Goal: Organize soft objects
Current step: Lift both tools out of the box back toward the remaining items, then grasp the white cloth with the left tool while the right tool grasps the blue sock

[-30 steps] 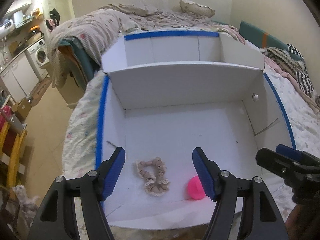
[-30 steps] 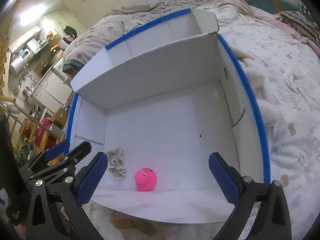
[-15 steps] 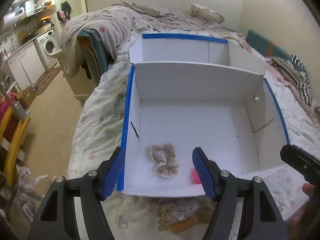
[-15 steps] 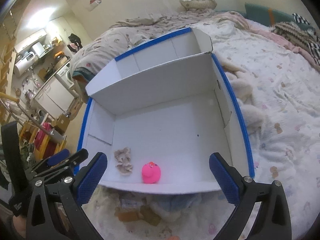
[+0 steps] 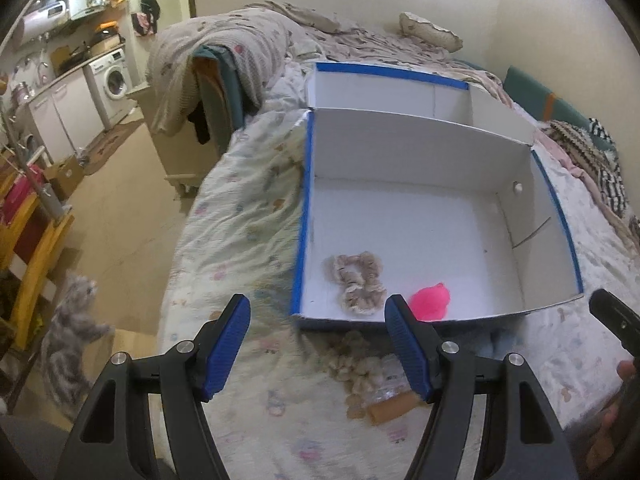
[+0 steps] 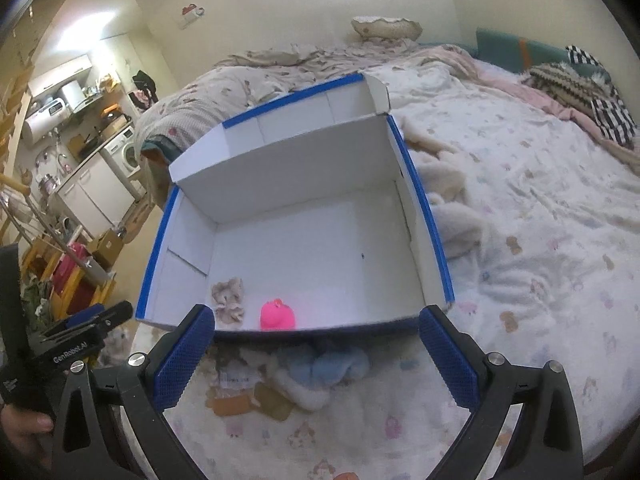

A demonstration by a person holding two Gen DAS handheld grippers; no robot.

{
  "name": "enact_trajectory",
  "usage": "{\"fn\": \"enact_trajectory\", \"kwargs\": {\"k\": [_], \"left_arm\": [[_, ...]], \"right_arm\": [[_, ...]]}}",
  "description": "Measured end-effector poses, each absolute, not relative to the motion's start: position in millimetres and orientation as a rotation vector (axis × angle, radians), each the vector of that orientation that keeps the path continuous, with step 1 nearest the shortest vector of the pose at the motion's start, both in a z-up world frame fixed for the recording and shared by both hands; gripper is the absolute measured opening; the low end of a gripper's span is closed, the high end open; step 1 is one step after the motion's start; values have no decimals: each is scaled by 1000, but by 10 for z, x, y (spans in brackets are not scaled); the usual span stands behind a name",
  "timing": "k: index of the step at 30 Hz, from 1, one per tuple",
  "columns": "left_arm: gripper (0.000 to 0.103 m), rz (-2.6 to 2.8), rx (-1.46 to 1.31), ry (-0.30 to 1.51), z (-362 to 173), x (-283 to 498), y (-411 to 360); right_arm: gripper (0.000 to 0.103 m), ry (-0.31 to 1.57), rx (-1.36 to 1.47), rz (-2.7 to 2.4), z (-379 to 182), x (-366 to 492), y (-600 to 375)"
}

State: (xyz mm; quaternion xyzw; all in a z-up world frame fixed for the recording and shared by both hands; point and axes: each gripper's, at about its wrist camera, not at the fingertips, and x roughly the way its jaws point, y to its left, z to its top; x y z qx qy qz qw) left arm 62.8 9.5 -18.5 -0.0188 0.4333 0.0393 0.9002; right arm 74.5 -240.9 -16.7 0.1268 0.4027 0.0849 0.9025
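A white box (image 5: 424,216) (image 6: 304,208) with blue-taped edges lies on the bed. Inside, near its front wall, are a beige scrunchie (image 5: 358,282) (image 6: 229,300) and a pink soft toy (image 5: 431,301) (image 6: 278,315). In front of the box on the bedspread lie a pale blue fluffy item (image 6: 324,366), a beige fluffy item (image 5: 354,364), a small clear packet (image 6: 236,378) and brown pieces (image 6: 256,400). My left gripper (image 5: 318,344) hovers open over the bed before the box's front left corner, holding nothing. My right gripper (image 6: 316,356) is open, above the items before the box.
A cream fluffy blanket (image 6: 448,204) lies against the box's right side. A grey cat (image 5: 70,332) stands on the floor at the bed's left edge. Yellow furniture (image 5: 28,248) and a kitchen counter with a washing machine (image 5: 114,80) lie beyond. Pillows and folded clothes line the far wall.
Both grippers have drawn back from over the box toward its front; the items on the bedspread before the box have come into view. Both stay open and empty.
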Motion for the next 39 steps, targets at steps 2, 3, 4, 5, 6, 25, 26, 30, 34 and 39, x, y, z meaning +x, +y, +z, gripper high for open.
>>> {"fn": "enact_trajectory", "kwargs": {"k": [2, 3, 4, 5, 6, 25, 26, 30, 34, 39], "left_arm": [[67, 93, -51, 900, -193, 594, 151], [67, 103, -55, 903, -198, 590, 177], [67, 120, -64, 908, -208, 584, 219], [67, 136, -76, 912, -220, 580, 273], [67, 152, -86, 914, -229, 573, 333], [67, 25, -240, 1228, -1047, 905, 204], [67, 14, -253, 1249, -1115, 957, 175], [65, 12, -247, 1282, -1274, 1102, 94], [41, -2, -276, 1330, -1411, 1168, 67], [16, -22, -300, 1341, -1431, 1165, 95]], "right_arm": [[103, 847, 263, 177, -197, 717, -2413], [103, 850, 258, 177, -204, 709, -2412], [103, 851, 253, 175, -207, 692, -2408], [103, 848, 251, 177, -210, 683, -2415], [103, 847, 252, 181, -212, 681, -2417], [103, 969, 264, 137, -522, 800, -2467], [103, 970, 267, 138, -526, 801, -2473], [103, 975, 273, 128, -546, 812, -2522], [103, 989, 277, 118, -585, 801, -2579], [103, 996, 292, 106, -606, 805, -2649]]}}
